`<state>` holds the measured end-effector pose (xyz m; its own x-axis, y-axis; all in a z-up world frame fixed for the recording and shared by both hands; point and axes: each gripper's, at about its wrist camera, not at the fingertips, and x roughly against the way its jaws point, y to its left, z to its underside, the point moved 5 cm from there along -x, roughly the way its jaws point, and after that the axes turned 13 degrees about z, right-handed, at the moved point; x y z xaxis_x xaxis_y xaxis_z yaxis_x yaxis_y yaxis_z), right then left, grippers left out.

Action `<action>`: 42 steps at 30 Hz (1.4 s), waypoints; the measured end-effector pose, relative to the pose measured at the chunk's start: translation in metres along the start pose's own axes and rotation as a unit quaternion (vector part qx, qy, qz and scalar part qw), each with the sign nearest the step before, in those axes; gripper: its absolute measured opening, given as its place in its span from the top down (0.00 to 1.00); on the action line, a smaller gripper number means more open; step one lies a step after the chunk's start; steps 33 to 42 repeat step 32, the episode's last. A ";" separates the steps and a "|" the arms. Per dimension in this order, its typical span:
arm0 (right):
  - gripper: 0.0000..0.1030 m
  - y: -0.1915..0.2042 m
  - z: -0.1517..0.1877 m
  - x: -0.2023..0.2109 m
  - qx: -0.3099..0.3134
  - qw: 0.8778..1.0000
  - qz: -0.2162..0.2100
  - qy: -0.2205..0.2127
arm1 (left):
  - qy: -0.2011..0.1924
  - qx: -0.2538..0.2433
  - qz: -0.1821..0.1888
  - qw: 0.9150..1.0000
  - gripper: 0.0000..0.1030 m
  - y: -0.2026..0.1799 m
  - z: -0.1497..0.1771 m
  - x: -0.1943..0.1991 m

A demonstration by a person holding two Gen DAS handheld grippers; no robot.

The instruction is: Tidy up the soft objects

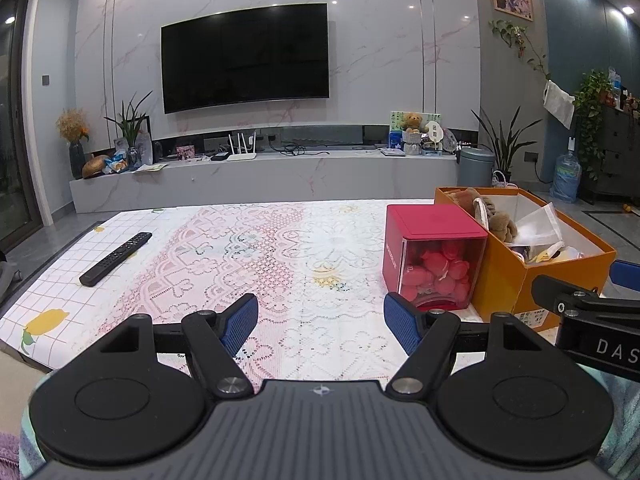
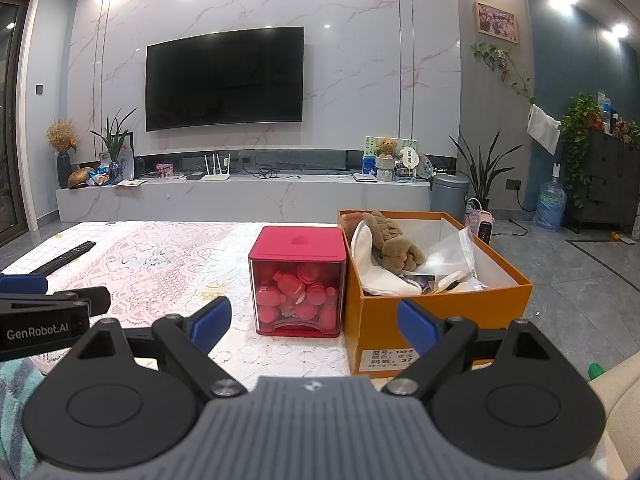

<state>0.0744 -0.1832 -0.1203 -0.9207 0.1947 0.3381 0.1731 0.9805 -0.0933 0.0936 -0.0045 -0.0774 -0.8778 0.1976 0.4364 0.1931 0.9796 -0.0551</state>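
Observation:
An open orange box (image 2: pixel 440 312) stands at the table's right end and holds a brown plush toy (image 2: pixel 394 242), white soft pads (image 2: pixel 380 276) and clear plastic bags (image 2: pixel 456 248). It also shows in the left wrist view (image 1: pixel 508 276), with the plush (image 1: pixel 500 220) inside. My left gripper (image 1: pixel 320 322) is open and empty above the lace tablecloth. My right gripper (image 2: pixel 314 324) is open and empty, near the box's front wall.
A red box (image 2: pixel 298 280) with a clear front full of pink items stands left of the orange box, also in the left wrist view (image 1: pixel 434 252). A black remote (image 1: pixel 116 258) lies at the table's left. Beyond the table stand a TV console and a wall TV.

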 end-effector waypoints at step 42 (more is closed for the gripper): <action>0.14 0.001 0.001 0.000 0.003 1.000 -0.003 0.004 | 0.001 0.001 0.002 1.000 0.18 -0.001 0.001 0.000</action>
